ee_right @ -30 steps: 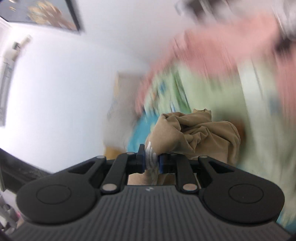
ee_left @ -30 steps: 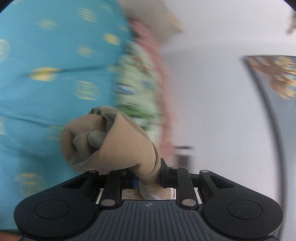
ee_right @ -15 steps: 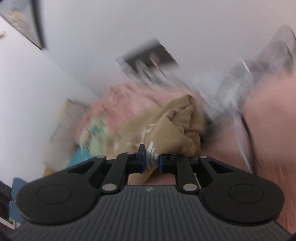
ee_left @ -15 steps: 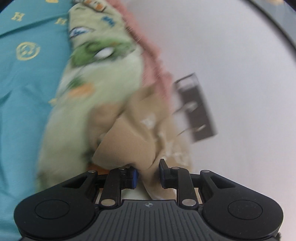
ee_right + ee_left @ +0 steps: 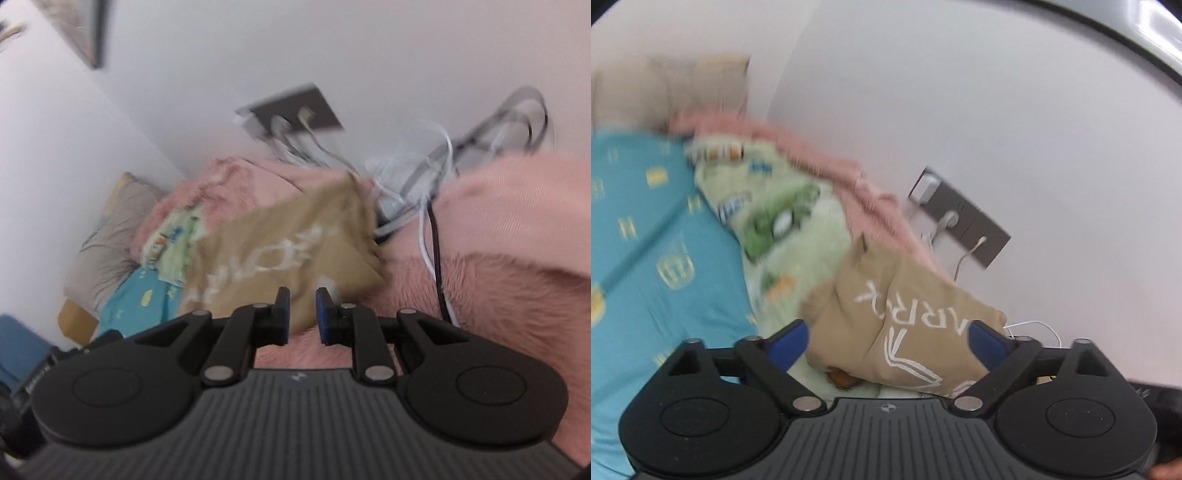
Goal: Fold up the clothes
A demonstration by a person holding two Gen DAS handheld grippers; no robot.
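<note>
A: Both grippers have let go of the tan shirt (image 5: pixel 901 317) they were clamping a second ago; it's down on the bed.

B: Left gripper (image 5: pixel 886 343)?

A: Jaws opening, already wide, shirt between them, pads clear.

B: Right gripper (image 5: pixel 302 314)?

A: Jaws opening, narrow gap, nothing pinched. Shirt lies on the pink blanket (image 5: pixel 498 266) and green quilt (image 5: pixel 812 236), at the bed's wall edge, below the wall socket (image 5: pixel 960 218).

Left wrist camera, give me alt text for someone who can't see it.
The left gripper is opening, its jaws spread wide around a tan garment with white lettering but not pinching it. The garment lies bunched on a green cartoon-print blanket beside a teal sheet, near a white wall.
</note>
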